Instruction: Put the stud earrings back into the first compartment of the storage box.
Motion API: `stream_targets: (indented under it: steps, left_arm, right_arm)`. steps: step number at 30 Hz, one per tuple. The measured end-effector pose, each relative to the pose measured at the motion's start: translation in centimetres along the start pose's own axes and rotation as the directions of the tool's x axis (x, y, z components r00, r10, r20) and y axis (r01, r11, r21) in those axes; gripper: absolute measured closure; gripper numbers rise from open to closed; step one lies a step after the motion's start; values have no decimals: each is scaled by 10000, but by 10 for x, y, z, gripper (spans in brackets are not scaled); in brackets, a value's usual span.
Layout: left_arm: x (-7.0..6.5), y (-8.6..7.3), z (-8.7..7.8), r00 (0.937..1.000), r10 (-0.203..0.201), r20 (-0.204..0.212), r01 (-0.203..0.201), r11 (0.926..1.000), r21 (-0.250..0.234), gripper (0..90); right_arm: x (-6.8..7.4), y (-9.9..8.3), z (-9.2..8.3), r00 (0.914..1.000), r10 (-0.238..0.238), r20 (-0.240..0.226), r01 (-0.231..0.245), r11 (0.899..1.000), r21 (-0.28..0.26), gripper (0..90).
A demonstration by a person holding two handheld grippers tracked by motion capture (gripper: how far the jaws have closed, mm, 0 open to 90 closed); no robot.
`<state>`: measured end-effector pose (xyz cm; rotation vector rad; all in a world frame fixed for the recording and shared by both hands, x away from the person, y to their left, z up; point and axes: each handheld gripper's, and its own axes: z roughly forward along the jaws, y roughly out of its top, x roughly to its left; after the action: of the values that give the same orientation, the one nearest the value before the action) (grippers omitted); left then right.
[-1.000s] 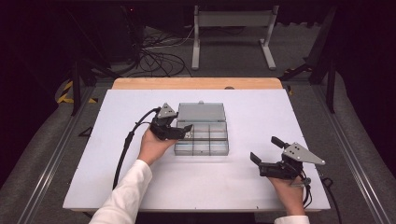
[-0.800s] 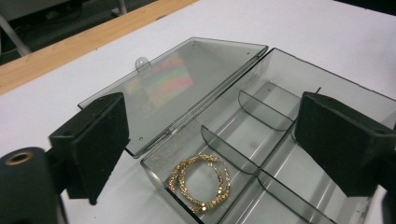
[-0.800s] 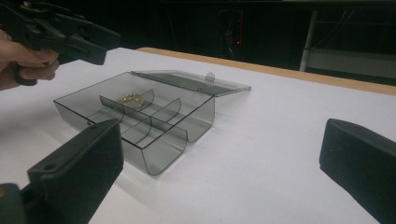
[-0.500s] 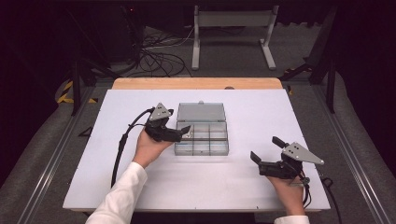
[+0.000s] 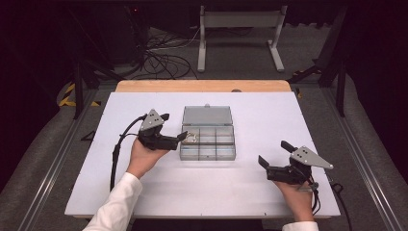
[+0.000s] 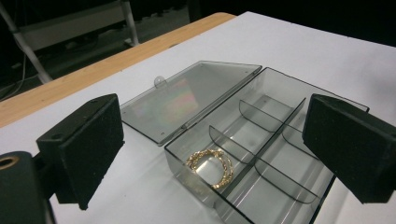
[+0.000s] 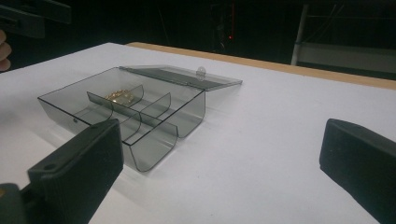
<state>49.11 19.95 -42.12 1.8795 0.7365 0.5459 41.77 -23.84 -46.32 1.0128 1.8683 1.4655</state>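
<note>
A gold bracelet [image 6: 211,167] lies in a corner compartment of the clear box [image 5: 208,149] on the counter [image 5: 269,192]. The left gripper [image 5: 182,136], jaws just spread and holding nothing, hovers beside it; the right gripper [image 5: 272,156] stands spread and empty, well apart.

A bracelet [image 6: 211,167] lies in the far-left compartment of the open box [image 5: 208,150], mid-table [image 5: 250,192]

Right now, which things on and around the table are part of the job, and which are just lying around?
Part of the job:
- clear grey plastic compartment box, lid open
- gold chain bracelet in a corner compartment
- left tool, open beside the box
- right tool, open

Just lying around:
- grey metal stand behind the table
- black cables on the floor
</note>
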Motion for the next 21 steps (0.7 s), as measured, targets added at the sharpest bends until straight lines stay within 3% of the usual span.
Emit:
stream_targets:
  steps: [10,21]
  left_arm:
    - [5,-8,-20,9996,-232,-178,224,9988,-438,61]
    - [8,-19,-37,9992,-188,-364,167,9981,-585,60]
  right_arm:
    - [0,0,1,10000,-29,-17,29,10000,-9,1]
    - [-1,-2,1,10000,2,80,-2,10000,69,0]
